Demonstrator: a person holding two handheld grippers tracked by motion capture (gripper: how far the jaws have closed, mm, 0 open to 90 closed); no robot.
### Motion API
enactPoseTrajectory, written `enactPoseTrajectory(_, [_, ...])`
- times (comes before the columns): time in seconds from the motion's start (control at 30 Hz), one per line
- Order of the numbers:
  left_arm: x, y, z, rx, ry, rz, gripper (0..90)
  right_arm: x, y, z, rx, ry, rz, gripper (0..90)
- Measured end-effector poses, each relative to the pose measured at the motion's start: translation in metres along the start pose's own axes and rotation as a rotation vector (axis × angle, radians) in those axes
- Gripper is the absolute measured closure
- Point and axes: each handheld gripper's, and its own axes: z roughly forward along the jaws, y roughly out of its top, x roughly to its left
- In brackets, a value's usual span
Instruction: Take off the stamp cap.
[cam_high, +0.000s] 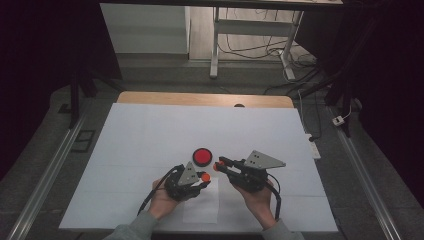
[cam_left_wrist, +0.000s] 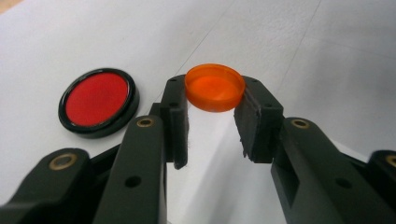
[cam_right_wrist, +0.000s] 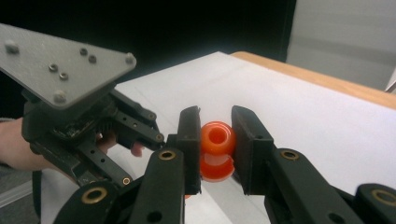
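My left gripper (cam_high: 204, 176) is shut on a flat orange cap (cam_left_wrist: 215, 87), pinched edge-on between its fingertips just above the white table cover (cam_high: 150, 135). My right gripper (cam_high: 219, 165) is shut on a small orange spool-shaped piece (cam_right_wrist: 217, 149) with a hole in its end. It points left toward the left gripper, tips close together but apart. A red disc with a black rim (cam_high: 202, 156) lies flat on the cover just beyond both tips, and it appears at the left in the left gripper view (cam_left_wrist: 97, 98).
A smaller white sheet (cam_high: 202, 205) lies on the cover between the two hands. The wooden table edge (cam_high: 200, 98) shows at the far side. Beyond it are desk legs and cables on the floor (cam_high: 250, 50). Metal rails (cam_high: 45, 175) run along both sides.
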Motion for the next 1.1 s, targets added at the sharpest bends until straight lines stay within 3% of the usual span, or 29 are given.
enactPoseTrajectory(0.17, [0.001, -0.001, 0.000, -0.001, -0.003, 0.002, 65.5, 0.004, -0.003, 0.006, 0.019, 0.019, -0.010, 73.1])
enactPoseTrajectory(0.63, [0.011, -0.004, -0.011, -0.028, 0.000, -0.027, 65.3, 0.000, -0.004, 0.003, 0.007, 0.019, 0.007, 73.0])
enactPoseTrajectory(1.1, [0.021, -0.017, -0.034, -0.055, 0.016, -0.079, 65.2, -0.004, -0.005, 0.001, 0.009, 0.002, 0.007, 72.9])
